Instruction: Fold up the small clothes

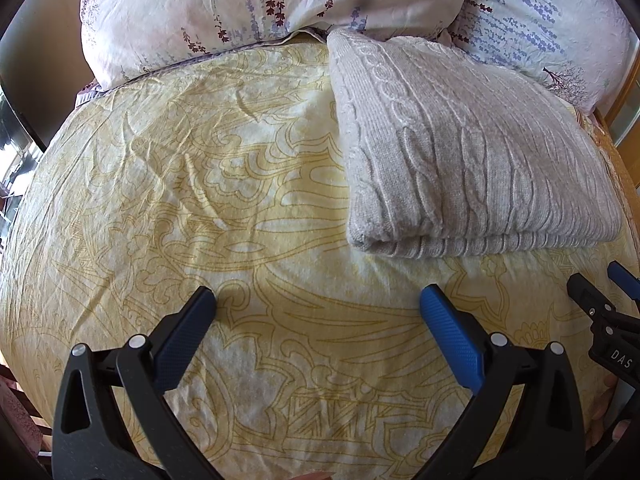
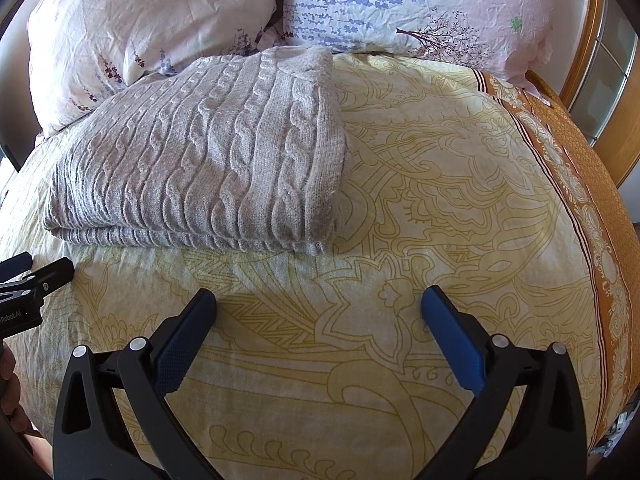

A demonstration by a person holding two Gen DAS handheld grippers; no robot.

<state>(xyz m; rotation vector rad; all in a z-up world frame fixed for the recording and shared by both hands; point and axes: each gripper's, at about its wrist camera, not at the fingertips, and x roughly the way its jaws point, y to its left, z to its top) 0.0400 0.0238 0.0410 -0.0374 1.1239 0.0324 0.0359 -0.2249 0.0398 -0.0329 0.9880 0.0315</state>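
A grey cable-knit sweater (image 1: 468, 152) lies folded into a thick rectangle on the yellow patterned bedsheet (image 1: 224, 200), its folded edge toward me. In the right wrist view the sweater (image 2: 208, 156) sits at upper left. My left gripper (image 1: 318, 304) is open and empty, low over the sheet, in front and left of the sweater. My right gripper (image 2: 318, 304) is open and empty, in front and right of the sweater. The right gripper also shows at the right edge of the left wrist view (image 1: 600, 292); the left gripper shows at the left edge of the right wrist view (image 2: 36, 272).
Two floral pillows (image 1: 248, 4) (image 2: 404, 4) lie against the head of the bed behind the sweater. The sheet has an orange patterned border (image 2: 592, 184) on the right, next to a wooden frame (image 2: 616, 120).
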